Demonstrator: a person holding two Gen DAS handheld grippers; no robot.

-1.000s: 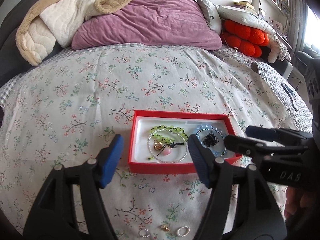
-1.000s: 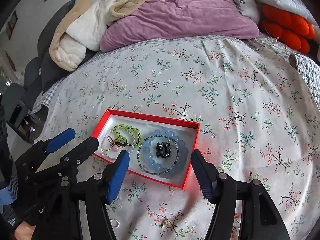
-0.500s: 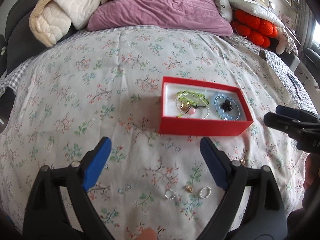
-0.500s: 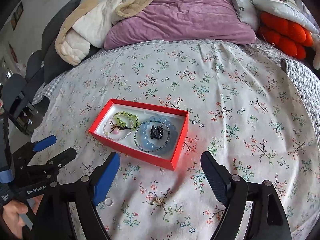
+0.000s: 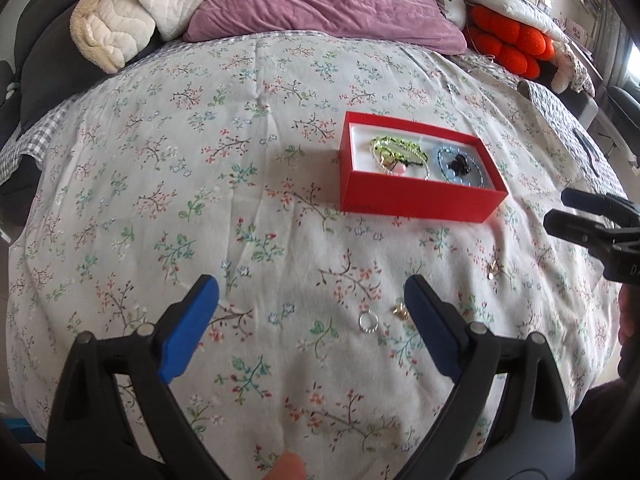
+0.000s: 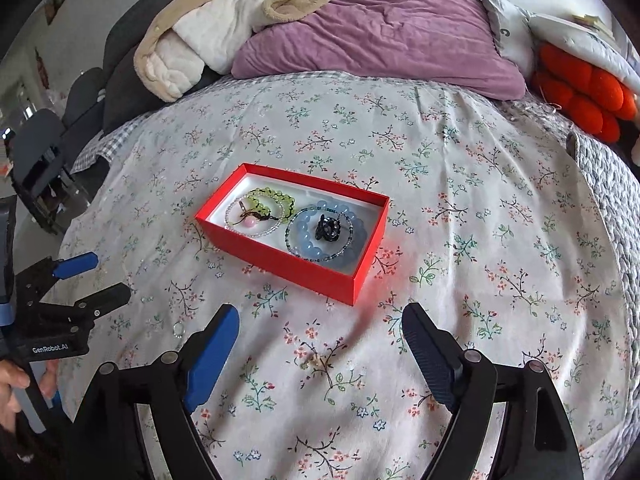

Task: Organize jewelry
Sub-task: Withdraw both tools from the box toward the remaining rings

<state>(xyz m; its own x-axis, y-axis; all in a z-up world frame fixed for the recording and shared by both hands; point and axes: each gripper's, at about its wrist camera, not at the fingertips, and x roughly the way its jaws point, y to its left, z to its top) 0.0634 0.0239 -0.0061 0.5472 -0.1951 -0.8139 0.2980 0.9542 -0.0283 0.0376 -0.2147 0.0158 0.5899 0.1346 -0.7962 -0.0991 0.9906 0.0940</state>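
We hold both tongs spread and empty, the left gripper [image 5: 310, 316] over a silver ring [image 5: 368, 321] and gold earring [image 5: 400, 311] lying nearer us than the red jewelry box [image 6: 296, 268]. Next we judge a delicate pinch. All rests on a floral bedspread [image 6: 480, 184], pillows behind.

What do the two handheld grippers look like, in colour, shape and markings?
Both are black frames with round silver rivets and two long tapered fingers padded in blue. The left gripper shows white lettering "GenRobot.AI" in the right wrist view. The right gripper shows partial white letters in the left wrist view. No cables or sleeves are visible.
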